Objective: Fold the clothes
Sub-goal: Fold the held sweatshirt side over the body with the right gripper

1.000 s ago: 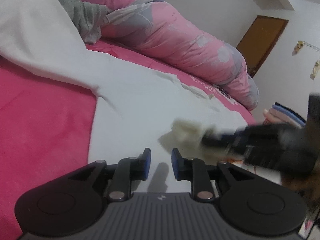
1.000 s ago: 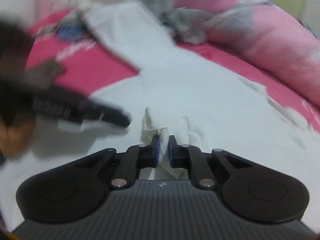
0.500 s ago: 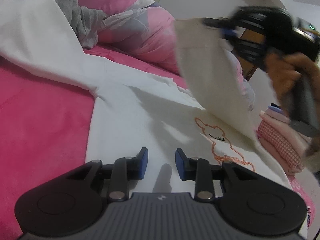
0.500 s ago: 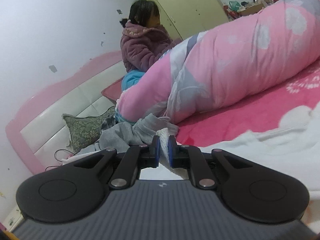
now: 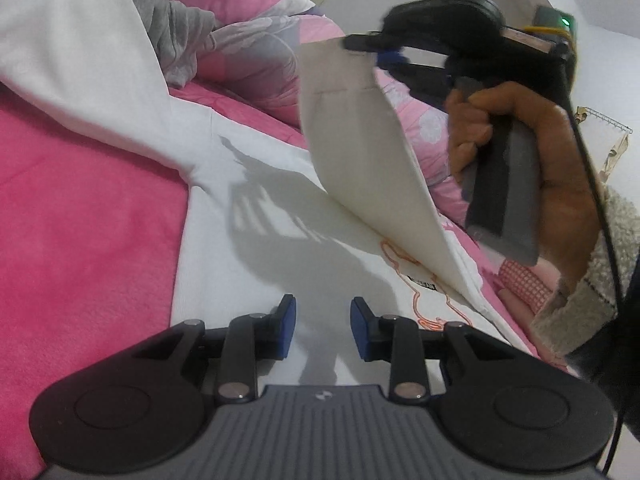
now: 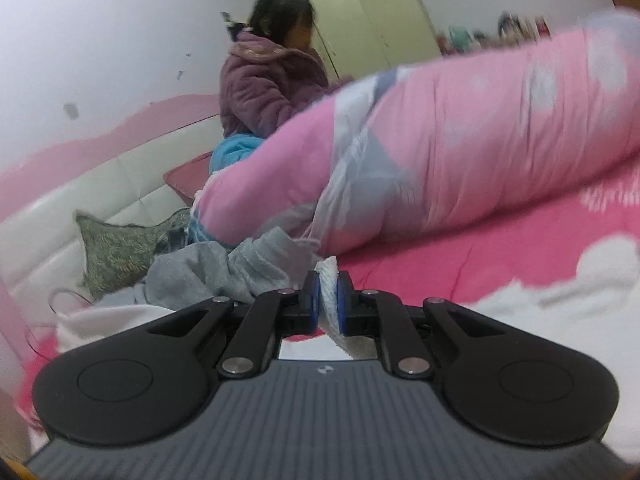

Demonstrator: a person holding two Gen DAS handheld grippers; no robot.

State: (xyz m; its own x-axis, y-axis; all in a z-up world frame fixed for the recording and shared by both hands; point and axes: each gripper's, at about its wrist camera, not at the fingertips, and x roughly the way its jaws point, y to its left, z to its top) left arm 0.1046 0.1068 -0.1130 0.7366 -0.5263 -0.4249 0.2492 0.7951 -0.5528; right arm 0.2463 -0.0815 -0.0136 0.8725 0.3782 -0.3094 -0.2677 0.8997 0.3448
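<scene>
A: What had moved since the earlier pictures?

B: The right gripper (image 5: pixel 370 46). A second before, it sat low on the white sweatshirt (image 5: pixel 280 208) with a bunched corner in its jaws. By now it had carried that corner up, so the sweatshirt's edge hung from it as a raised flap (image 5: pixel 360 152), with the rest spread flat on the pink bedspread (image 5: pixel 80 220). The left gripper (image 5: pixel 323 330) had hardly shifted.

A: Take me across, using the sweatshirt as the landmark.

B: Left of it lay bare pink bedspread. One sleeve ran up and away to the far left, and a grey garment (image 5: pixel 176 36) lay crumpled beyond that sleeve. Over the sweatshirt's near middle hovered the left gripper, jaws partly apart, nothing between them, its shadow falling on the cloth. Behind the sweatshirt lay a rolled pink quilt (image 5: pixel 256 56). Over its right side the flap rose to the right gripper, gripped by a hand (image 5: pixel 520 168) in a fleecy sleeve. An orange outline print (image 5: pixel 416 280) showed just under the flap.

A: And the right gripper's hold?

B: In its own view the blue pads (image 6: pixel 342 300) were closed nearly together on a fold of white cloth (image 6: pixel 328 292). Past it sat a person in a purple jacket (image 6: pixel 268 80), beyond the quilt.
</scene>
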